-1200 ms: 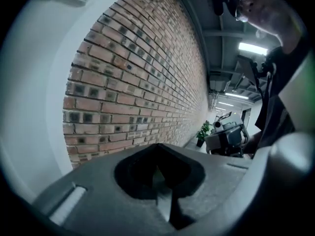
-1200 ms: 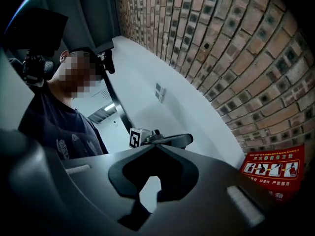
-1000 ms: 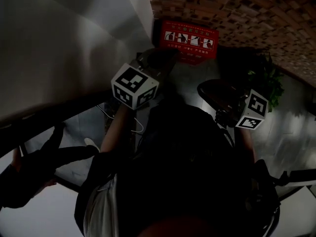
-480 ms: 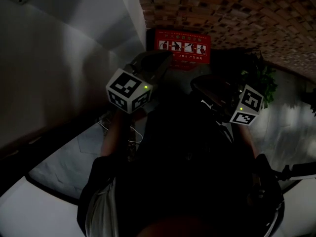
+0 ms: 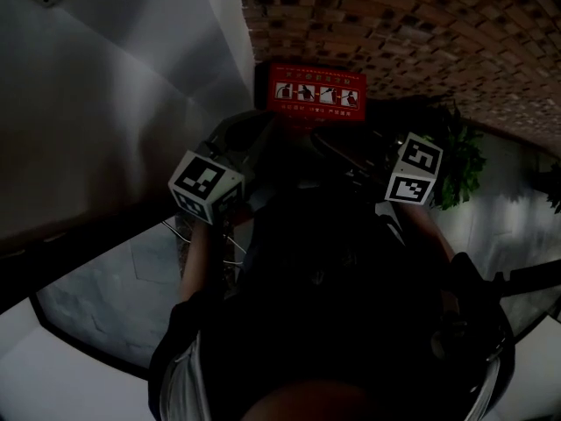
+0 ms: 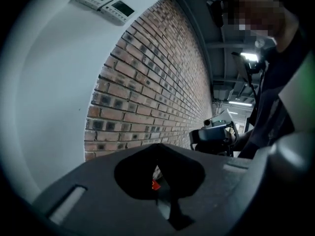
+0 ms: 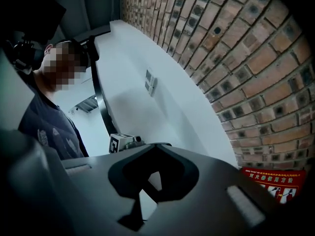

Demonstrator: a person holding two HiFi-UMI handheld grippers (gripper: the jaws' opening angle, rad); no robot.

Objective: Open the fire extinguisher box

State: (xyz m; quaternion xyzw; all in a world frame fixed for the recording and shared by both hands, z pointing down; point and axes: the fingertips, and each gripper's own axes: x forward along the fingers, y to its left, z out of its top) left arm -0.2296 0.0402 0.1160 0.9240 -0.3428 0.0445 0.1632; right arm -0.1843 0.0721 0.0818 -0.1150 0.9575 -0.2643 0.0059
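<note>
The red fire extinguisher box (image 5: 316, 95) stands on the floor against the brick wall, lid down, with white pictograms on its top. In the right gripper view the box (image 7: 275, 182) shows at the lower right. My left gripper (image 6: 158, 145) is shut with nothing between its jaws; a sliver of red shows behind them. Its marker cube (image 5: 204, 187) hangs well short of the box. My right gripper (image 7: 155, 145) is also shut and empty, with its marker cube (image 5: 414, 181) to the right of the box and nearer to me. Neither gripper touches the box.
A brick wall (image 5: 412, 33) runs behind the box, and a white wall (image 5: 114, 103) meets it at the left. Wall control panels (image 6: 106, 5) sit high on the white wall. A potted plant (image 5: 460, 160) stands right of the box. The person's dark torso hides the floor below.
The left gripper's cube has dropped down and to the left. The right gripper's cube has risen and shifted slightly left. The box sits a little higher and further left in the head view.
</note>
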